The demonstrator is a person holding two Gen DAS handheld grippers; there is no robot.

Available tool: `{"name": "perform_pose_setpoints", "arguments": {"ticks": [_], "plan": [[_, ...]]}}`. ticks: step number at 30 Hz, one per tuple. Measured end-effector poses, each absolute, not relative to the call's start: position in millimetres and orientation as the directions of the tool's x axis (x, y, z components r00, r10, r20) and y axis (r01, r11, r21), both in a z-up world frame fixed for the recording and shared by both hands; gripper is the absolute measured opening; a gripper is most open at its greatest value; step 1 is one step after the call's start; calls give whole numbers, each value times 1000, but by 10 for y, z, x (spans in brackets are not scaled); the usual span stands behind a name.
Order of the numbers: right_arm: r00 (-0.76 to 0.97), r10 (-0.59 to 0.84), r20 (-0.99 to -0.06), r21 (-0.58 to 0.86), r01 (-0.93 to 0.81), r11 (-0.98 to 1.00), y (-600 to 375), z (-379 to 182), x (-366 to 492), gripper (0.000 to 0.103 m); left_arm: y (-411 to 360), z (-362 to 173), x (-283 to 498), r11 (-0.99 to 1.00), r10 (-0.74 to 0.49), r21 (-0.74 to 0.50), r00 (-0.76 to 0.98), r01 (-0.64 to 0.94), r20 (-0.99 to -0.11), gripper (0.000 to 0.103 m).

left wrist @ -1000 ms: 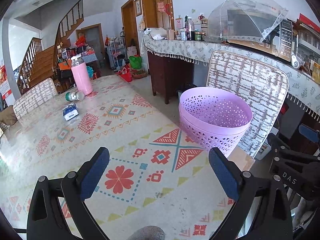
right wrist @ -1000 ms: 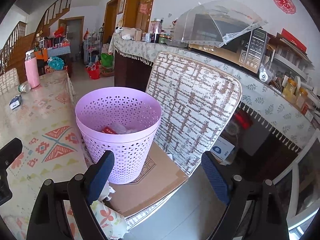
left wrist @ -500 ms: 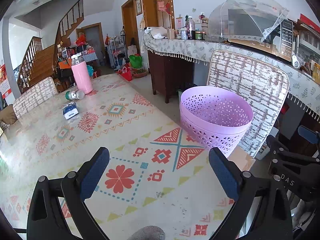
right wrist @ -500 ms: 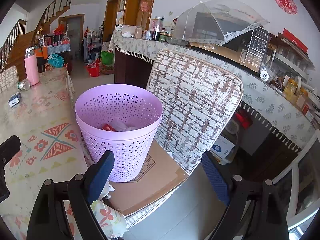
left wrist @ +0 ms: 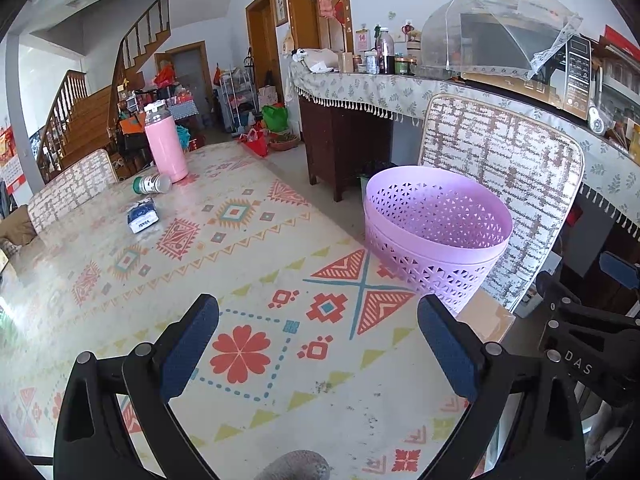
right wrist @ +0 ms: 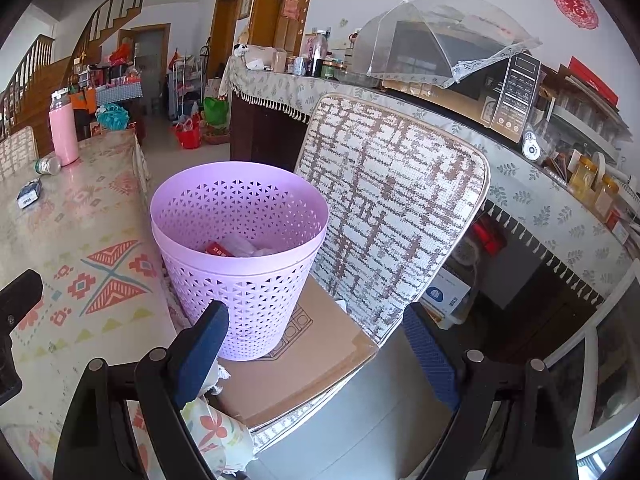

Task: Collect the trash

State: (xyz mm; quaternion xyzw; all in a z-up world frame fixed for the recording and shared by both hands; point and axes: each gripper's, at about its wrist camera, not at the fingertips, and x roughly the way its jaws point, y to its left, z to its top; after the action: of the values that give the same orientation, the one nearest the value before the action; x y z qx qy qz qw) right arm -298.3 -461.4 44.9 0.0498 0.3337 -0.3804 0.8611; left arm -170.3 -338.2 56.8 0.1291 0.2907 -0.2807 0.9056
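A: Left wrist view first, biggest thing down. What fills it?

B: A table under a patterned cloth, with the left gripper hanging over it, jaws spread wide and nothing between them. Just past the table edge a covered chair carries a lilac basket.

A: What does the basket stand on?

B: In the right wrist view, a flat sheet of cardboard lying on the chair seat, with a line drawing printed on it. The basket's wall is pierced with small triangles.

A: Anything inside?

B: A red packet with writing too small to read, and pale crumpled wrappers beside it.

A: And the right gripper?

B: Also wide open and empty, low in front of the basket and chair. From the left view its body shows the letters "DAS".

A: Smaller things on the table?

B: At the far end, a tall pink flask standing upright; touching its base, a small bottle on its side with a green cap; nearer, a blue-and-white pack lying flat, its label not legible.
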Motion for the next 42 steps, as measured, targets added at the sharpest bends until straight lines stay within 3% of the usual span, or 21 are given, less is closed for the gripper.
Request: {"name": "perform_pose_setpoints", "arguments": {"ticks": [42], "plan": [[500,-602,-623,-164,669,725,-4523,399,-2860,92,-3404,474,-1571,809,-408,56,628,585,-663,99]]}}
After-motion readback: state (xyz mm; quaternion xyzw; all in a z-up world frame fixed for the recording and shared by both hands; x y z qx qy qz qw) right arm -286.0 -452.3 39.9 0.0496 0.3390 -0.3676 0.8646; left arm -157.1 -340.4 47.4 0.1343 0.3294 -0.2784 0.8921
